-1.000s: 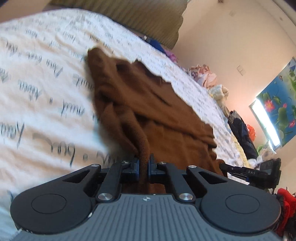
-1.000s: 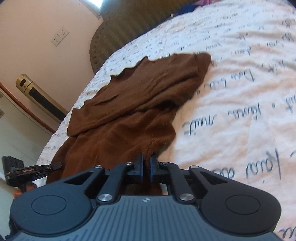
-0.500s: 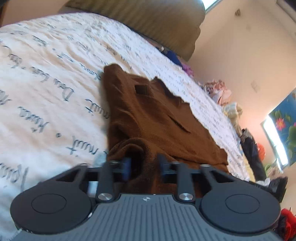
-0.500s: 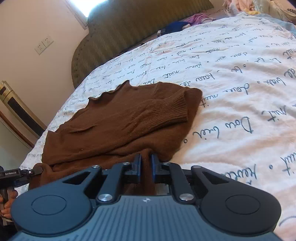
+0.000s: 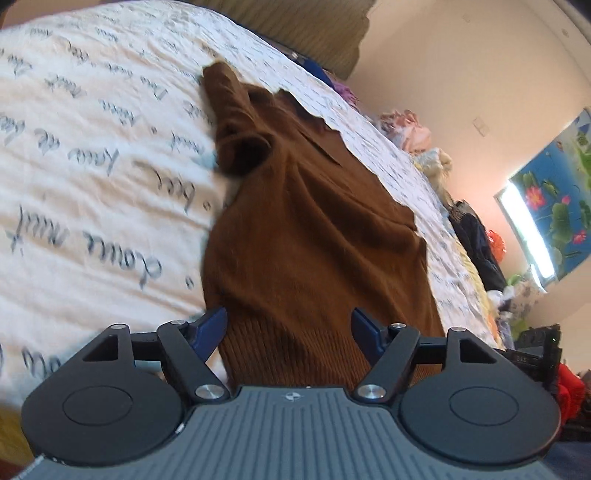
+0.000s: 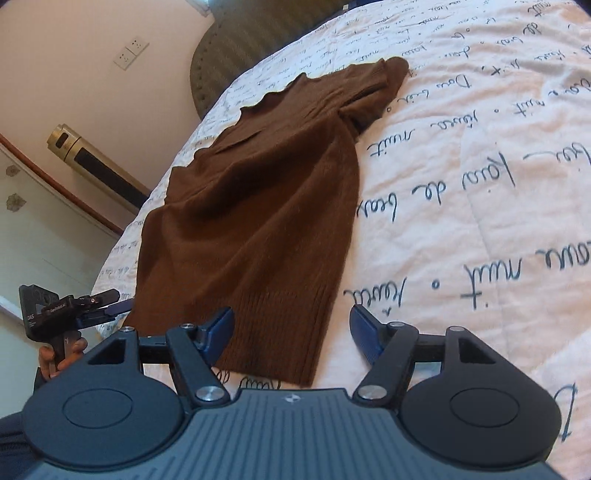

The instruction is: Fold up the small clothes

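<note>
A brown knit sweater (image 5: 314,229) lies stretched out lengthwise on the bed, ribbed hem nearest me, a sleeve folded over its far end. It also shows in the right wrist view (image 6: 258,206). My left gripper (image 5: 291,328) is open, its blue fingers either side of the hem, holding nothing. My right gripper (image 6: 291,328) is open over the hem's right corner, empty. The left gripper (image 6: 92,310) with the hand on it shows at the left of the right wrist view, beside the hem's other corner.
The sweater rests on a white bedspread (image 6: 480,184) printed with script. An olive headboard (image 6: 266,33) stands at the far end. A pile of clothes (image 5: 476,240) lies along the bed's right side. A gold tower unit (image 6: 96,158) stands by the wall.
Both grippers held the sweater's hem shut a second ago. The left opened first, then the right; both have let go and the sweater now lies flat and drawn out toward me.
</note>
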